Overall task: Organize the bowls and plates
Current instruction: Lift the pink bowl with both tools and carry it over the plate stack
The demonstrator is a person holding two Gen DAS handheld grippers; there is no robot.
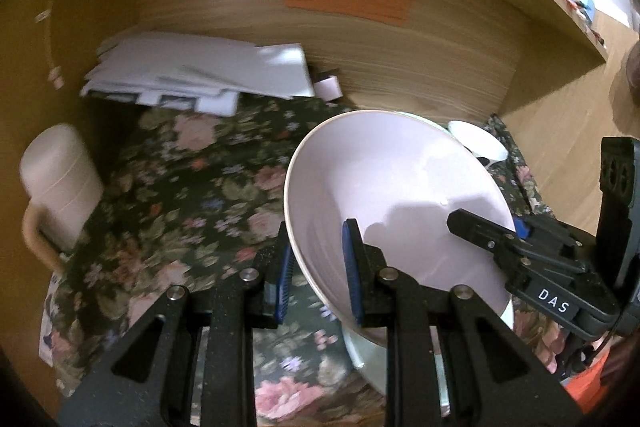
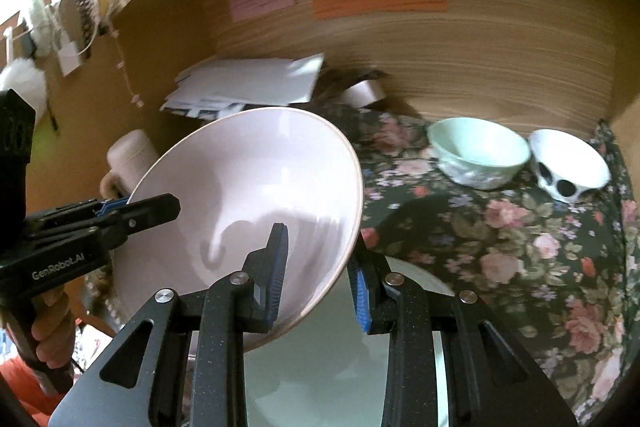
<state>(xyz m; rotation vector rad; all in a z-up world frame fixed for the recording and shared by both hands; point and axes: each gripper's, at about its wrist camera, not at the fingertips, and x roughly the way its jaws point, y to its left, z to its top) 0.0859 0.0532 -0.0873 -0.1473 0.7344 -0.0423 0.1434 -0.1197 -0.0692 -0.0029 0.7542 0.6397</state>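
Both the left hand-held gripper (image 1: 318, 277) and right hand-held gripper (image 2: 318, 277) pinch opposite rims of the pink bowl (image 2: 256, 203), tilted above a pale plate (image 2: 340, 355) on the floral surface (image 2: 520, 247); uneven pulling could make it slip.

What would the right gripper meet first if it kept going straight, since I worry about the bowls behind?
Probably bare floral cloth. The right gripper, shut on the pink bowl rim, points down between the paper stack and the green bowl. Depth is unclear, so the carried bowl might near something first.
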